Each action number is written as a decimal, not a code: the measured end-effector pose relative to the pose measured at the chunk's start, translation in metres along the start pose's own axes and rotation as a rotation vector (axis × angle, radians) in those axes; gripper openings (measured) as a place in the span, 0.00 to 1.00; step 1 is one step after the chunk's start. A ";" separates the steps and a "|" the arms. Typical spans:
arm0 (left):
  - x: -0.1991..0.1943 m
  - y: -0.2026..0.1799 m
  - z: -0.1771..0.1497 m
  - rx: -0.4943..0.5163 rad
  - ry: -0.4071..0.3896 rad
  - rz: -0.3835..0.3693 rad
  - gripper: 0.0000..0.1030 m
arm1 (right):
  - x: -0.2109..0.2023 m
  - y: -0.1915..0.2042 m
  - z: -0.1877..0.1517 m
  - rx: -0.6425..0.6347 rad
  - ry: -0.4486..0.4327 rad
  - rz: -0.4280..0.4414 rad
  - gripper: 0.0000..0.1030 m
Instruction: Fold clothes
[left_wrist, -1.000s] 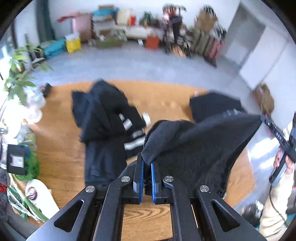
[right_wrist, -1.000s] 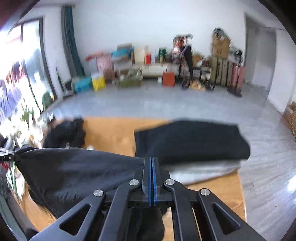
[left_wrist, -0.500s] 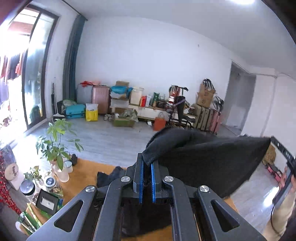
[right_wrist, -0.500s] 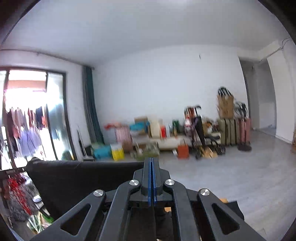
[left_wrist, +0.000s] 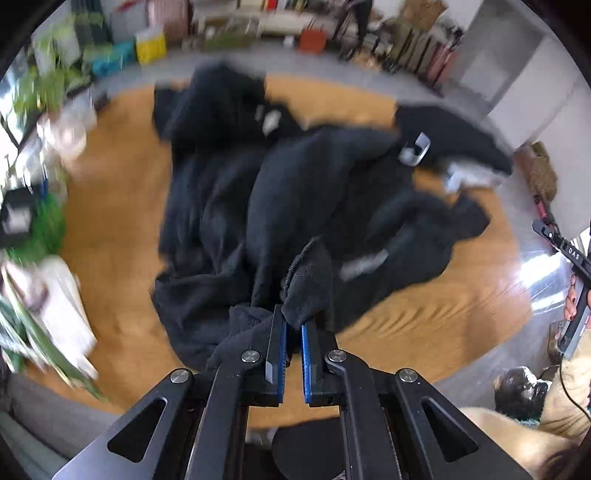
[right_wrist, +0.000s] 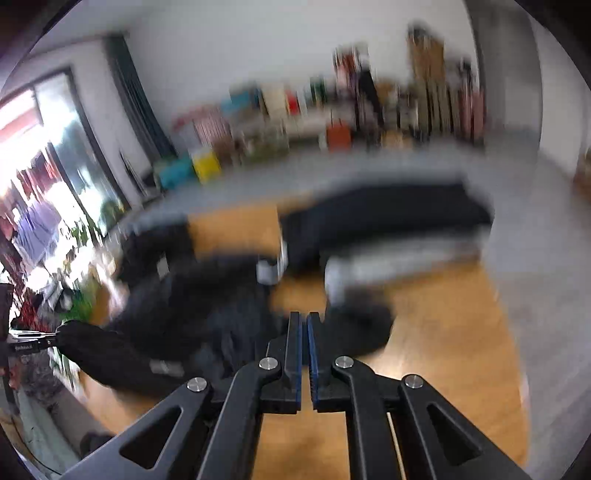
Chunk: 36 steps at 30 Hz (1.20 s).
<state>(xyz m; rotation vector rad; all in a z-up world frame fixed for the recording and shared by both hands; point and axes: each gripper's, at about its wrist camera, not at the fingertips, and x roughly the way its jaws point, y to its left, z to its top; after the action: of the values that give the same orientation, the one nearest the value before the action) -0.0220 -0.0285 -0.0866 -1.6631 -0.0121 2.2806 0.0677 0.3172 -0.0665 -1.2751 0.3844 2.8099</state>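
Round wooden table, cluttered room behind. Black fleece garment sprawls unfolded at centre. My left gripper pinches its corner; my right gripper has just cracked open, empty. 1 folded black stack at 1 o'clock; heap at 11 waits.

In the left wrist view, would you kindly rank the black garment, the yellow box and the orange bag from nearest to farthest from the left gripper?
1. Black garment, pinched in the left gripper.
2. Yellow box, upper left, on the floor.
3. Orange bag, top centre; too close to the box to call.
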 end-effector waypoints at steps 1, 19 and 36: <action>0.012 0.005 -0.008 -0.027 0.023 -0.005 0.06 | 0.020 -0.005 -0.009 0.011 0.054 0.004 0.14; 0.029 0.025 -0.049 -0.162 0.054 -0.038 0.07 | 0.168 0.046 -0.054 0.157 0.358 0.153 0.52; 0.009 0.006 -0.101 -0.108 0.089 -0.259 0.07 | 0.022 -0.060 -0.119 0.341 0.181 0.030 0.04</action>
<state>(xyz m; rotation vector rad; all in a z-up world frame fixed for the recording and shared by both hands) 0.0683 -0.0497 -0.1286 -1.7036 -0.3173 2.0436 0.1485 0.3456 -0.1702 -1.4503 0.8531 2.5089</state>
